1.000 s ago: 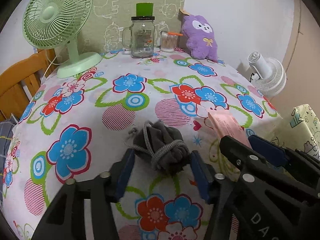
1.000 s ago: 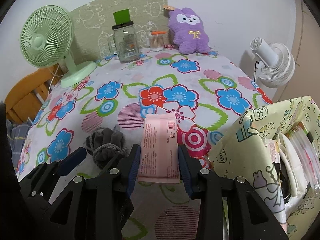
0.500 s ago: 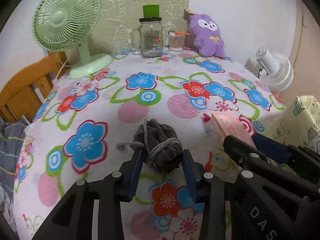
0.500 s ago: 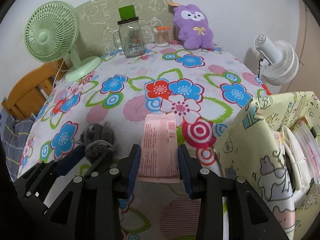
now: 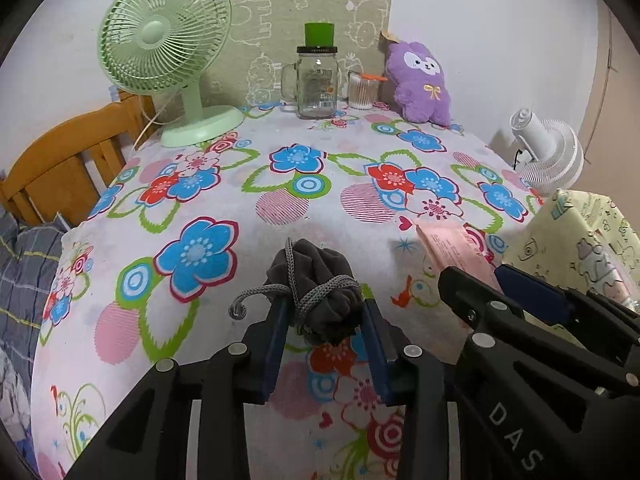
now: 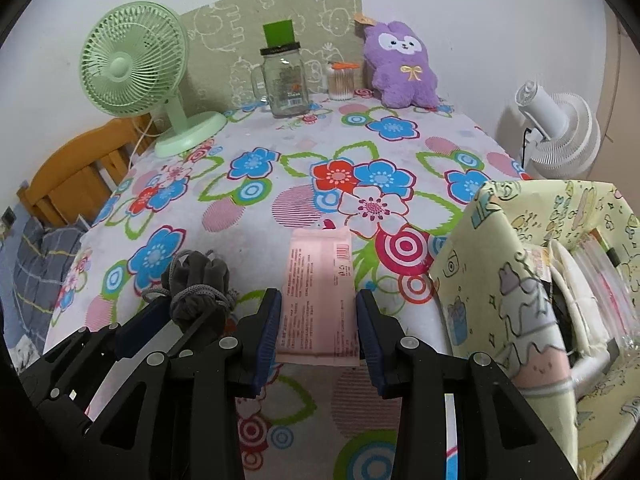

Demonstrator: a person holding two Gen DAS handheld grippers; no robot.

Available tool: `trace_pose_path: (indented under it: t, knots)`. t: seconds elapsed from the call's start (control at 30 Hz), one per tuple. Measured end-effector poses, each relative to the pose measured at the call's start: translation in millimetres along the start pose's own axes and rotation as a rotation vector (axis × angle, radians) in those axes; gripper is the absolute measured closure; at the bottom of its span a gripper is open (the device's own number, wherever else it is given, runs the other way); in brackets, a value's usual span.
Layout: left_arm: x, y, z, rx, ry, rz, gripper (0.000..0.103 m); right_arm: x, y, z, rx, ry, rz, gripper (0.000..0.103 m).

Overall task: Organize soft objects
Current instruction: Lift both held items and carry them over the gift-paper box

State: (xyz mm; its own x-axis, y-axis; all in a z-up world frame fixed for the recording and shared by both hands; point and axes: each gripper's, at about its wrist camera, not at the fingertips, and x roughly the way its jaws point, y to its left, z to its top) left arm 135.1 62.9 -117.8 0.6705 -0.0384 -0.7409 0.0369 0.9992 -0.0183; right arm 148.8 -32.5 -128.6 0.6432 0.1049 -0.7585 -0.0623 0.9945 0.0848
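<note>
So both grippers are angling down over the near edge of the table, side by side. The left gripper is closing its blue pads on a grey drawstring pouch; the pouch is sitting right between them with its cord wrapped round it, and the pads are pressing into its sides. It looks lifted a little off the flowery tablecloth, but I can't say for sure. The right gripper is pinching a flat pink packet by its long edges, jaws at a middling width, and the packet is sticking out forward over the cloth. Just to the right of that, by the table's near right corner, a yellow cartoon-print storage bin is standing open with stuff already inside. Along the far edge there's a green desk fan, a glass mug jar and a purple plush.
</note>
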Motion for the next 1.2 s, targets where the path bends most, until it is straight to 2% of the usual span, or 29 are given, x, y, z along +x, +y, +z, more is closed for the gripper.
trace_pose_path:
  t: [0.73, 1.2]
  knots:
    - [-76.8, -7.1, -15.8, -0.043, -0.114, 0.05, 0.067, -74.5, 7.2, -13.2, -0.067, -0.104, 0.044, 0.061]
    - [-126.1, -16.3, -12.4, -0.056, -0.196, 0.084, 0.067, -126.9, 6.7, -9.2, -0.101, -0.182, 0.08, 0.061]
